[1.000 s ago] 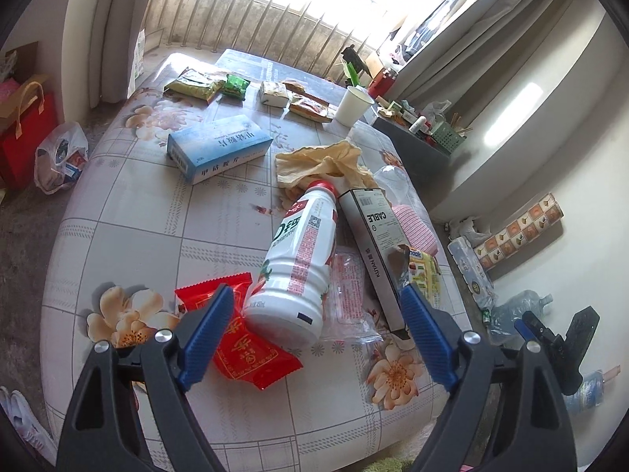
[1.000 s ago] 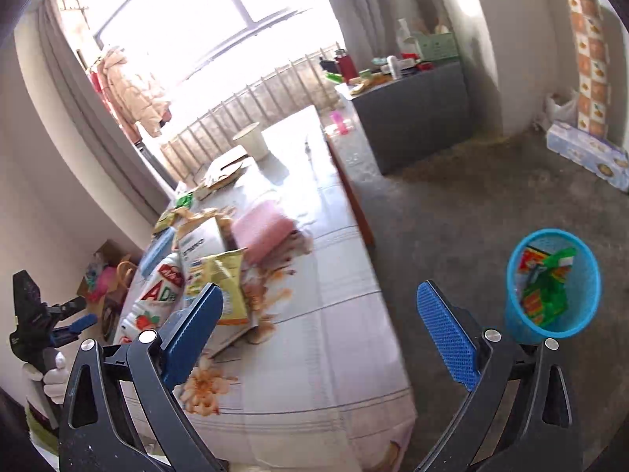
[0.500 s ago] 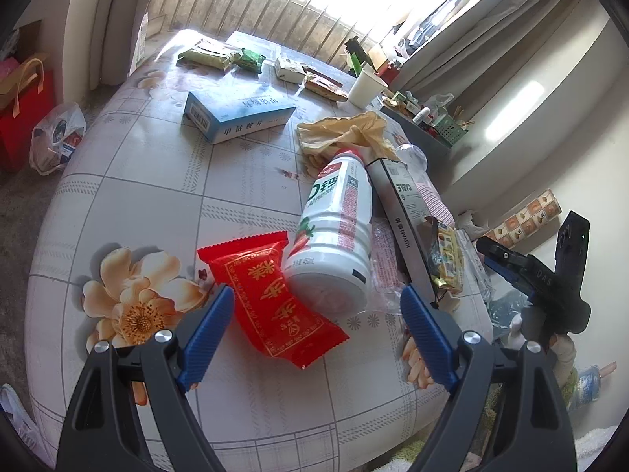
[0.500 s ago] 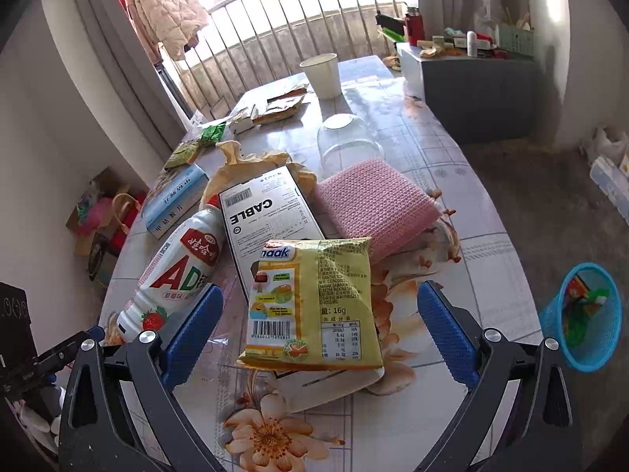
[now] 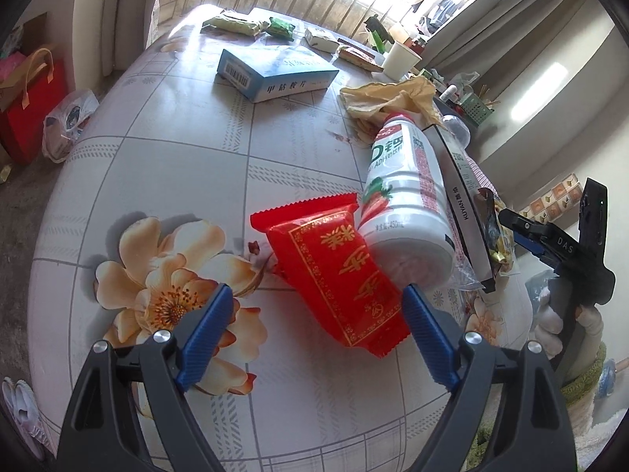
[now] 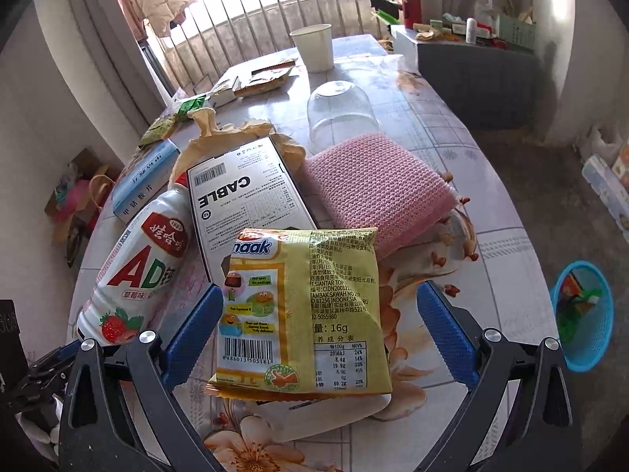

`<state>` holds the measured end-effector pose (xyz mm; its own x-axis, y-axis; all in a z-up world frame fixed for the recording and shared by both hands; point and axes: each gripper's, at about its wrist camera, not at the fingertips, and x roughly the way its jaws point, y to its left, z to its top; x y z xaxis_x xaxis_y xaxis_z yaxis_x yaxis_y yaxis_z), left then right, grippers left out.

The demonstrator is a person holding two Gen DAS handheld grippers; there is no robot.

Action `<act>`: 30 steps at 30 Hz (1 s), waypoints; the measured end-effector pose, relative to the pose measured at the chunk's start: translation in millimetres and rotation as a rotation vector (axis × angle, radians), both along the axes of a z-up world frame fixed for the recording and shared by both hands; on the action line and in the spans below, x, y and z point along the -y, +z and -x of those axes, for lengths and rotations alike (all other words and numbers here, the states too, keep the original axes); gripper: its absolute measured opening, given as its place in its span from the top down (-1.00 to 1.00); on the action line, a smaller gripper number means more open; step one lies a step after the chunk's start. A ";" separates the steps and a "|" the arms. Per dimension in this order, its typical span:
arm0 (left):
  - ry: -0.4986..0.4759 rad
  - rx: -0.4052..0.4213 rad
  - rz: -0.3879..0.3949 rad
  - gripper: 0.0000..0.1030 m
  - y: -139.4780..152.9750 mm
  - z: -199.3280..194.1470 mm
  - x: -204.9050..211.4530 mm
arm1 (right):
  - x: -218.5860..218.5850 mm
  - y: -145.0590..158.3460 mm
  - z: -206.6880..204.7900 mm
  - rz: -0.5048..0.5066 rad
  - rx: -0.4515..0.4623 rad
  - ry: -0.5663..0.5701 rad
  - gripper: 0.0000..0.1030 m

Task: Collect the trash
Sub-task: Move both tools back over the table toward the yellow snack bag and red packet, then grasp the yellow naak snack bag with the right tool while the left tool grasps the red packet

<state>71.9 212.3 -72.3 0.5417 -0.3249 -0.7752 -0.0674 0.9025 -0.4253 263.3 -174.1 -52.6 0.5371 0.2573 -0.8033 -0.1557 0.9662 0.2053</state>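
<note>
Trash lay scattered over the flowered bench [image 5: 157, 165] when I looked through both wrist cameras. In the left view, the red snack wrapper [image 5: 338, 271] sat just ahead of the left gripper [image 5: 314, 310], its near end reaching between the blue pads, and I saw the jaws standing wide apart with neither pad touching it. At about two o'clock from the wrapper lay the white drink bottle [image 5: 405, 196] on its side, its base touching the wrapper's upper edge. Beyond the bottle, at twelve o'clock, a crumpled yellow bag [image 5: 393, 94] rested, and at eleven o'clock a blue-and-white box [image 5: 275, 74] lay flat. A paper cup [image 5: 401, 59] stood upright near the far edge. At three o'clock in that view I could see the right gripper's black body held in a gloved hand [image 5: 550, 322]. Through the right camera, the yellow snack packet [image 6: 302, 314] lay between the pads of the right gripper [image 6: 314, 330], whose jaws were also spread apart and clear of it. The packet rested on the white cable box [image 6: 243, 200], with the bottle at nine o'clock and a pink knitted cloth [image 6: 377, 188] at one o'clock. A clear plastic dome [image 6: 342, 110] stood behind the cloth. On the floor at three o'clock stood the blue mesh bin [image 6: 585, 326] holding some wrappers.
</note>
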 end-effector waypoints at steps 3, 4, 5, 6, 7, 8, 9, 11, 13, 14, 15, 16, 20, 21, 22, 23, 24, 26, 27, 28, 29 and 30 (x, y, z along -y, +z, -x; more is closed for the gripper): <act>0.000 0.003 0.010 -0.65 -1.0 -2.5 -0.5 | -4.0 0.6 0.8 0.023 0.007 0.012 -0.84; -0.006 0.003 0.001 -0.65 -0.5 -2.8 1.2 | -4.8 0.7 0.9 0.024 0.008 0.018 -0.84; -0.016 0.002 -0.009 -0.65 0.3 -2.5 3.6 | -5.4 0.8 0.8 0.025 0.008 0.021 -0.84; -0.026 -0.001 -0.016 -0.65 0.6 -2.1 6.2 | -6.1 1.1 0.4 0.028 0.009 0.023 -0.84; -0.036 -0.004 -0.016 -0.65 1.0 -1.2 8.4 | -6.3 1.1 0.5 0.029 0.010 0.024 -0.83; -0.044 -0.008 -0.009 -0.65 1.5 -0.3 10.5 | -6.4 1.0 0.4 0.030 0.010 0.026 -0.83; -0.051 -0.011 -0.002 -0.65 1.9 0.4 12.7 | -6.5 0.9 0.5 0.029 0.009 0.026 -0.83; -0.055 -0.018 -0.022 -0.61 2.6 0.9 18.0 | -6.5 1.3 0.4 0.027 0.008 0.027 -0.83; -0.056 -0.019 -0.096 -0.58 3.2 0.5 25.7 | -7.2 1.4 -0.1 0.025 0.007 0.028 -0.81; -0.060 -0.017 -0.139 -0.56 3.2 -0.1 30.0 | -7.3 1.3 -0.4 0.023 0.005 0.030 -0.81; -0.064 -0.016 -0.173 -0.54 2.8 -1.1 33.3 | -7.4 1.1 -0.5 0.022 0.004 0.031 -0.80; -0.069 -0.017 -0.195 -0.51 2.4 -2.0 35.9 | -7.4 1.0 -0.6 0.023 0.002 0.031 -0.79; -0.057 -0.023 -0.186 -0.34 1.3 -5.9 33.6 | -5.5 2.0 0.1 0.020 0.003 0.029 -0.76; -0.049 -0.025 -0.180 -0.29 1.4 -6.5 31.2 | -5.4 1.8 0.2 0.019 0.002 0.028 -0.74; -0.044 -0.026 -0.174 -0.18 1.8 -6.0 29.1 | -5.1 1.7 0.6 0.019 0.001 0.028 -0.73; -0.039 -0.027 -0.170 -0.07 2.0 -5.9 26.8 | -5.0 1.7 0.8 0.019 0.000 0.028 -0.73; -0.035 -0.029 -0.169 -0.01 2.1 -5.4 24.7 | -4.7 1.8 1.4 0.017 0.000 0.029 -0.72; -0.028 -0.031 -0.168 0.14 2.7 -2.8 20.9 | -4.3 2.1 2.0 0.016 0.000 0.032 -0.70; -0.021 -0.031 -0.165 0.16 2.9 -1.3 17.9 | -4.1 2.4 2.2 0.014 0.001 0.032 -0.69; -0.014 -0.030 -0.161 0.20 3.4 1.6 15.0 | -4.0 2.5 2.2 0.012 0.001 0.032 -0.68; -0.007 -0.026 -0.157 0.25 3.8 3.4 11.9 | -3.5 2.5 2.4 0.010 0.001 0.031 -0.67; 0.000 -0.024 -0.153 0.28 4.4 5.7 9.0 | -2.9 2.7 2.5 0.007 0.001 0.029 -0.65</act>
<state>66.2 203.3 -67.8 0.5220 -0.2018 -0.8287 -0.0758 0.9568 -0.2808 260.8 -171.2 -49.9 0.5306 0.2669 -0.8045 -0.1838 0.9628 0.1981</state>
